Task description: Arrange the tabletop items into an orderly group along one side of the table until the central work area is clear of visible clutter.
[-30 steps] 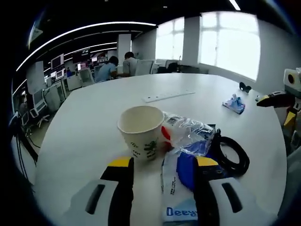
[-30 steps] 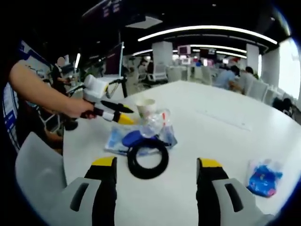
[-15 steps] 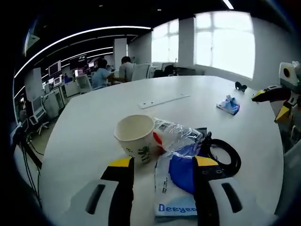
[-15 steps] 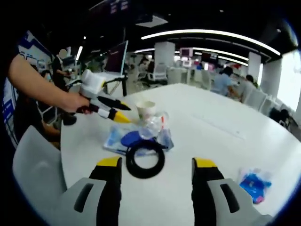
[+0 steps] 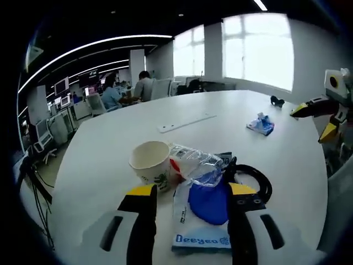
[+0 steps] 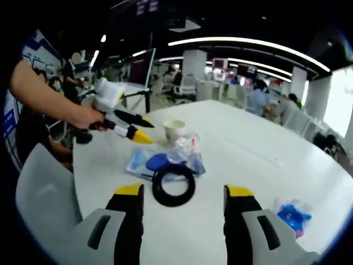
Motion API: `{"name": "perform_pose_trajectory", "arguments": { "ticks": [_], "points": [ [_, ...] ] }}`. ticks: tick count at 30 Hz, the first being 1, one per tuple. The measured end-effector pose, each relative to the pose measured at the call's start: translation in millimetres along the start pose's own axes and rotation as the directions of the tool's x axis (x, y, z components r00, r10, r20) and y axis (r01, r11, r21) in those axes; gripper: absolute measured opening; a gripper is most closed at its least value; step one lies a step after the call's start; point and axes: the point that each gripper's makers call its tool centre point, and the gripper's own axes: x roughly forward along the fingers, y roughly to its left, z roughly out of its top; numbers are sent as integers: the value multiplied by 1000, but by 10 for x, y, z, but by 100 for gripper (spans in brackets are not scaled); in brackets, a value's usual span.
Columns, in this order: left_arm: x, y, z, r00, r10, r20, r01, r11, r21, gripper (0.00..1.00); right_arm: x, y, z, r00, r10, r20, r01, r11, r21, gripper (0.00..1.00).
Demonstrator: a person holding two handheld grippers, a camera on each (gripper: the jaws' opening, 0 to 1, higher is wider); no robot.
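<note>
Left hand-held gripper (image 5: 190, 194): jaws spread, holding nothing, raised over the near edge of the white surface (image 5: 110, 143). It rises from the bottom centre of the left gripper view and points at the cluster just beyond it.

Cluster, centre of the left gripper view: a paper cup (image 5: 149, 162) stands upright, a crumpled clear bottle (image 5: 190, 160) lies touching its right side, a blue pouch (image 5: 205, 221) lies flat in front of both, and a black ring (image 5: 249, 182) sits at the pouch's right edge. These items lie close together near one side of the surface, which reads as the orderly group the task asks for.

Right hand-held gripper (image 6: 183, 194): jaws spread, empty, bottom centre of the right gripper view, aimed toward the ring. In the left gripper view it shows at the right edge, well apart from the cluster.

Outstanding: a small blue packet (image 6: 293, 214) lies alone at lower right of the right gripper view, well apart from the group; a white strip (image 5: 186, 121) lies further out, above centre in the left gripper view. A small dark object (image 5: 277, 101) rests near the far edge at upper right of that view; what it is I cannot tell.

Judgement: the task is partly done; the stray packet appears the likely next item, and the right gripper is the nearer.
</note>
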Motion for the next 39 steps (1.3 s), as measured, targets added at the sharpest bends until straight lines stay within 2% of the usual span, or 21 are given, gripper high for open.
{"name": "perform_pose_trajectory", "arguments": {
  "ticks": [6,20,39],
  "points": [
    [-73,-106,23,1000,-23,-16,24,999,47,54,-59,44,62,1000,-11,18,11,1000,-1,53],
    [-263,-361,160,998,-61,-3,61,994,94,55,-124,121,130,999,-25,31,26,1000,-15,50],
    [-399,-628,120,997,-76,-9,77,988,134,55,-74,158,30,1000,-9,13,9,1000,-22,45]
  ]
}}
